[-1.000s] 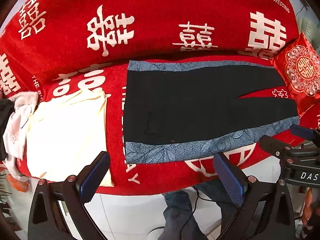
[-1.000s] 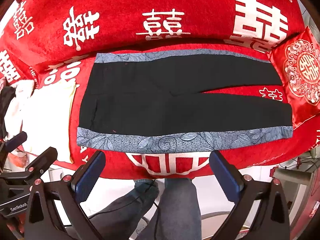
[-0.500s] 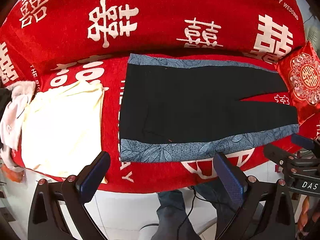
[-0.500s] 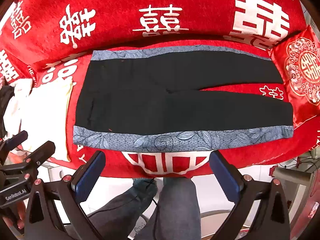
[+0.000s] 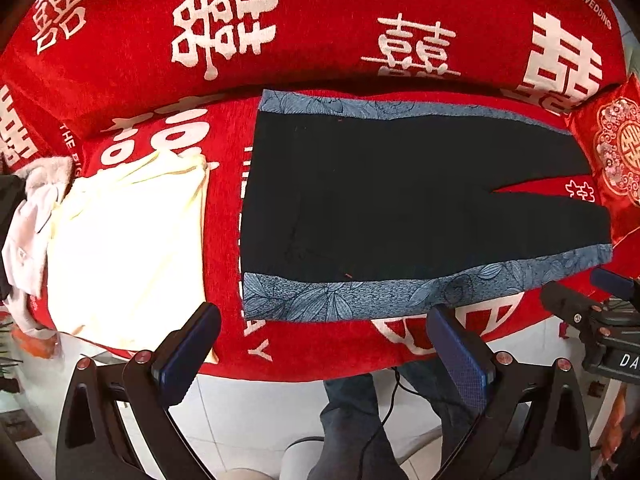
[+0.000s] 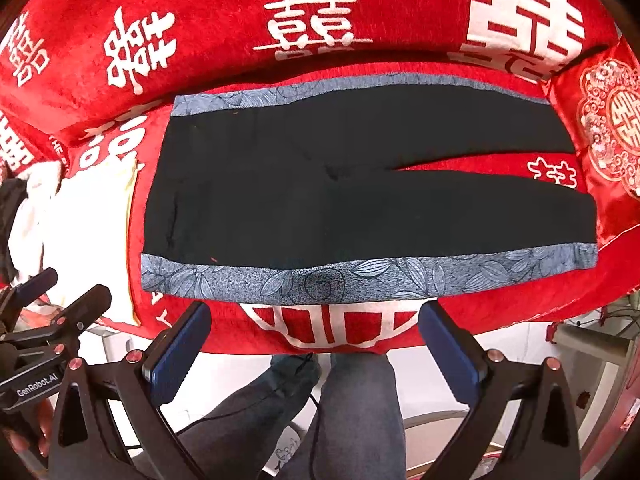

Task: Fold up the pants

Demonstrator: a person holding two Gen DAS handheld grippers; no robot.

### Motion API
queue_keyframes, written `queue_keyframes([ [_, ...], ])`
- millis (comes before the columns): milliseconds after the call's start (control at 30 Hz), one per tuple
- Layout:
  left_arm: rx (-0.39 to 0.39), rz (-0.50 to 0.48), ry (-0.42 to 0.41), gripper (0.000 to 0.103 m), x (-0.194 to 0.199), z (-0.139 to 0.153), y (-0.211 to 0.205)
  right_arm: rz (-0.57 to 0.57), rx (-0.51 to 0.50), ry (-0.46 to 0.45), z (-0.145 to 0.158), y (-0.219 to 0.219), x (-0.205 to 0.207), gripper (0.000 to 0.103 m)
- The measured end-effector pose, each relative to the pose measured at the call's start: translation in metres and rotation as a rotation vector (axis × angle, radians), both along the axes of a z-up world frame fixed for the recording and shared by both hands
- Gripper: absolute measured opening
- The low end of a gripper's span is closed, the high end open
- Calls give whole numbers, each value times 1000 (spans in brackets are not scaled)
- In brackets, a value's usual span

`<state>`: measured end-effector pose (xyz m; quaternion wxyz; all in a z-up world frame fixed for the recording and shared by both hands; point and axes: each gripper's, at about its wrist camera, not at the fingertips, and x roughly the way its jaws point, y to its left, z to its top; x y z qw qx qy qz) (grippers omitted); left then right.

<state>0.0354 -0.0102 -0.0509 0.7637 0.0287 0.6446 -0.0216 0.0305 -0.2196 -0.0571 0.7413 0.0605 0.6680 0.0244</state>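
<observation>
Black pants (image 5: 400, 200) with blue leaf-patterned side stripes lie flat on the red sofa seat, waist to the left, legs spread slightly to the right; they also show in the right wrist view (image 6: 360, 200). My left gripper (image 5: 324, 350) is open and empty, hovering in front of the sofa edge near the waist end. My right gripper (image 6: 316, 344) is open and empty, in front of the near stripe at mid-leg. The right gripper shows at the right of the left wrist view (image 5: 592, 312), the left gripper at the left of the right wrist view (image 6: 52, 300).
The red sofa cover (image 5: 320, 32) carries white characters. A folded cream garment (image 5: 124, 248) lies left of the pants, with white and dark clothes (image 5: 24, 232) beyond it. A red embroidered cushion (image 5: 616, 148) sits at the right end. The person's legs (image 6: 340, 420) stand below on white floor.
Both grippers have drifted a little closer to the sofa, so the pants sit slightly larger in view. Both stay open. The pants have not moved.
</observation>
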Motion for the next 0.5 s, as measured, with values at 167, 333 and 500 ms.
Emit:
queue_keyframes([
  [167,-6,18,24,103,2,-9,0,-11,21,33,-12,-4,4,103],
  [333,-7,30,30,103,5,-19,0,4,37,36,-18,-6,2,103],
  [500,9,42,44,103,4,-35,-1,-3,46,70,-38,-9,0,103],
])
